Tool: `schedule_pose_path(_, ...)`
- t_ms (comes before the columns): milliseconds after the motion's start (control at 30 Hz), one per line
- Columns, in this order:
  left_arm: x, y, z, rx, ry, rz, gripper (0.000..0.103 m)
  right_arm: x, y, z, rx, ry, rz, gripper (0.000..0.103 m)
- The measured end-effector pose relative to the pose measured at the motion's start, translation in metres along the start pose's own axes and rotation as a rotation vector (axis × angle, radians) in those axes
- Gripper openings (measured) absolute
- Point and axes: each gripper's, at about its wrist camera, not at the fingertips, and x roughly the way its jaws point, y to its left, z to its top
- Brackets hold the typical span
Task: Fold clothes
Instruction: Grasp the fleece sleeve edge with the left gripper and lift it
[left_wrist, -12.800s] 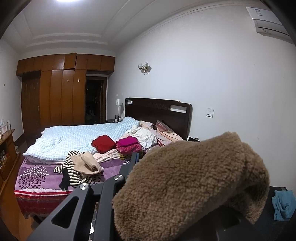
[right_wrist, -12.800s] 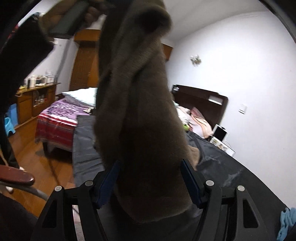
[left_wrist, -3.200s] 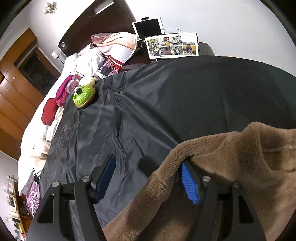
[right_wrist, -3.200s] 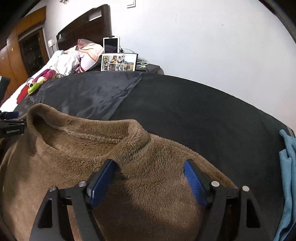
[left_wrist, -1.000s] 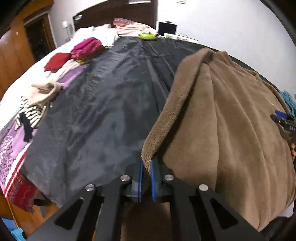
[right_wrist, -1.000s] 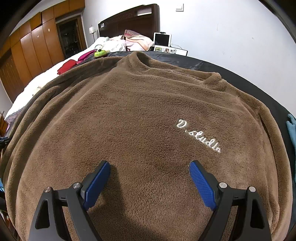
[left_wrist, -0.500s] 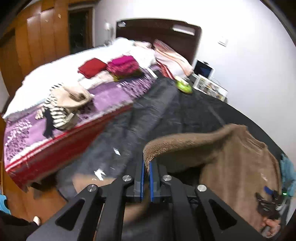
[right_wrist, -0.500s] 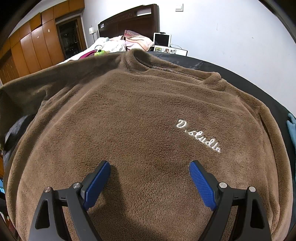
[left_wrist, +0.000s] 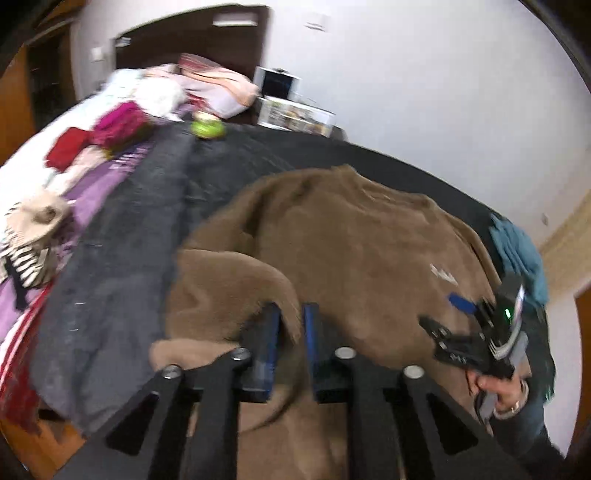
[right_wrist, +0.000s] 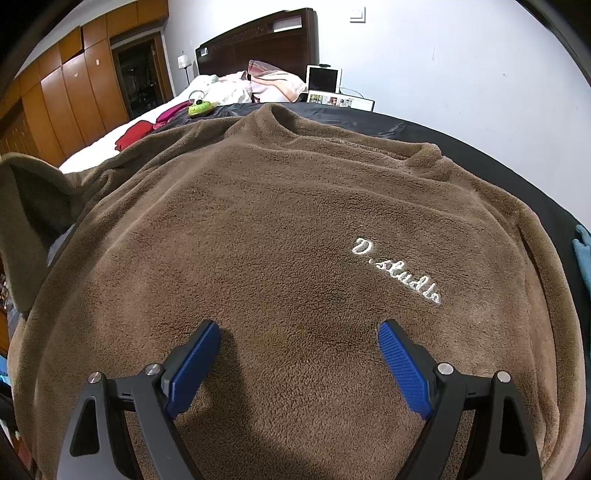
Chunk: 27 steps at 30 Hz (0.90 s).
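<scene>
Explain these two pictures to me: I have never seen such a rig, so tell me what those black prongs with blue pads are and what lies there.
No robot here: a person holds a two-finger tool in each hand, each with a camera looking along its fingers. The left wrist view shows the left tool, its jaws opening, with a sleeve edge of the brown fleece sweater between the pads. It also shows the right tool in the person's hand. The right wrist view shows that tool wide open over the sweater, gripping nothing. The sweater lies on a black sheet; a blue cloth lies beside it.

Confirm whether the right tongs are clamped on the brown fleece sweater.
No: the right tongs stand wide open above the brown fleece sweater, their blue pads far apart with no fold pinched between them.
</scene>
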Motion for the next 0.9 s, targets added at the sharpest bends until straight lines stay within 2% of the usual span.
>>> schedule_pose_path(33,0.005,-0.004,-0.003,0.012,0.014,-0.014,0.041,0.0,-0.001,0.0,0.002,-0.001,0.003,0.09)
schedule_pose_path(100,0.003,0.007,-0.013,-0.007,-0.008,-0.007,0.045,-0.001,-0.001,0.0,0.005,-0.002,0.006,0.09)
schedule_pose_path(200,-0.003,0.042,-0.036,-0.074,-0.06,0.042,0.051,-0.001,-0.002,0.0,0.003,-0.001,0.004,0.09)
schedule_pose_path(300,-0.008,0.083,-0.066,-0.163,-0.098,0.091,0.052,-0.001,-0.001,0.0,0.0,0.0,0.001,0.09)
schedule_pose_path(433,0.018,0.124,-0.097,-0.299,-0.036,0.094,0.053,-0.002,0.0,-0.001,0.002,0.0,0.001,0.09)
schedule_pose_path(500,0.034,0.129,-0.106,-0.333,-0.006,0.066,0.053,-0.002,0.0,-0.001,0.004,-0.002,0.004,0.09)
schedule_pose_path(600,0.044,0.123,-0.108,-0.327,-0.012,0.026,0.053,-0.002,-0.001,-0.001,0.008,-0.003,0.009,0.09)
schedule_pose_path(700,0.052,0.116,-0.104,-0.32,-0.023,0.017,0.052,-0.002,-0.002,-0.001,0.012,-0.005,0.013,0.09)
schedule_pose_path(733,0.054,0.113,-0.103,-0.318,-0.026,0.014,0.05,-0.002,-0.002,-0.001,0.012,-0.005,0.013,0.09)
schedule_pose_path(767,0.056,0.112,-0.102,-0.324,-0.025,0.01,0.044,-0.002,-0.003,-0.001,0.012,-0.005,0.014,0.09)
schedule_pose_path(800,0.058,0.111,-0.101,-0.331,-0.024,0.006,0.027,-0.002,-0.003,-0.001,0.012,-0.004,0.013,0.09)
schedule_pose_path(900,0.06,0.111,-0.099,-0.367,-0.03,-0.021,0.023,-0.002,-0.002,0.0,0.012,-0.004,0.014,0.09)
